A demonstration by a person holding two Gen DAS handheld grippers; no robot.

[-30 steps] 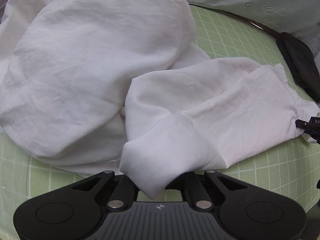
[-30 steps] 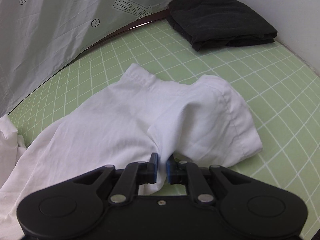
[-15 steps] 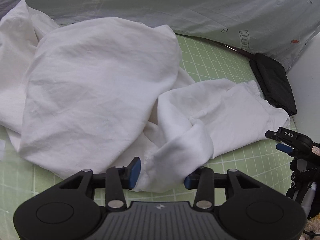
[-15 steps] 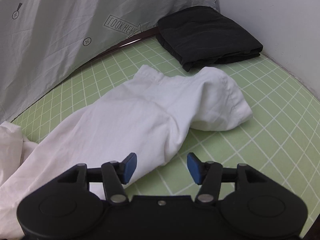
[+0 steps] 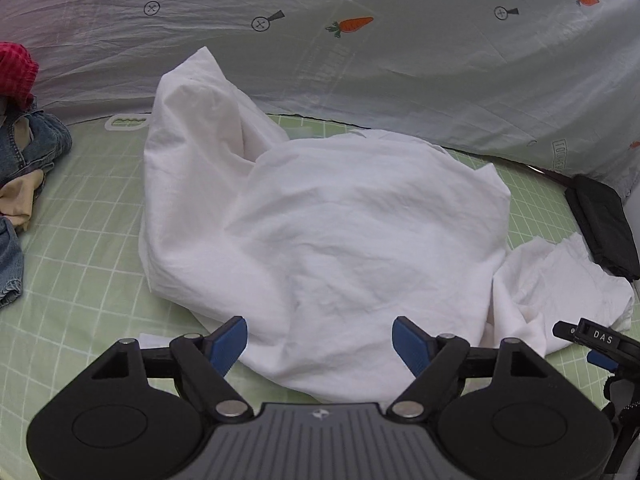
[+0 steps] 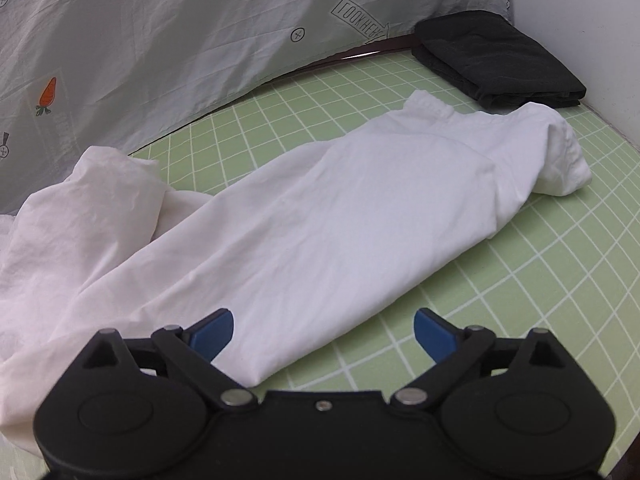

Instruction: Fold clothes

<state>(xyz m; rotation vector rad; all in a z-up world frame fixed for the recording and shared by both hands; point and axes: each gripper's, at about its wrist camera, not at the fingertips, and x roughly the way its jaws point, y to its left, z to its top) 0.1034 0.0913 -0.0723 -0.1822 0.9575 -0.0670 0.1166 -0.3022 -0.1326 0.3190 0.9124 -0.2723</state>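
Observation:
A white shirt lies crumpled in a mound on the green grid mat. Its sleeve end stretches flat to the right in the right wrist view, with the cuff near a folded black garment. My left gripper is open and empty, just short of the shirt's near edge. My right gripper is open and empty, over the near edge of the sleeve. The right gripper's tip shows at the right edge of the left wrist view.
The folded black garment lies at the mat's far right corner. A pile of jeans, red cloth and beige cloth sits at the left. A grey printed sheet hangs behind the mat. A white wall stands at the right.
Both grippers were shut on the white shirt one second ago. Both have opened, let the cloth drop onto the mat, and pulled back from it.

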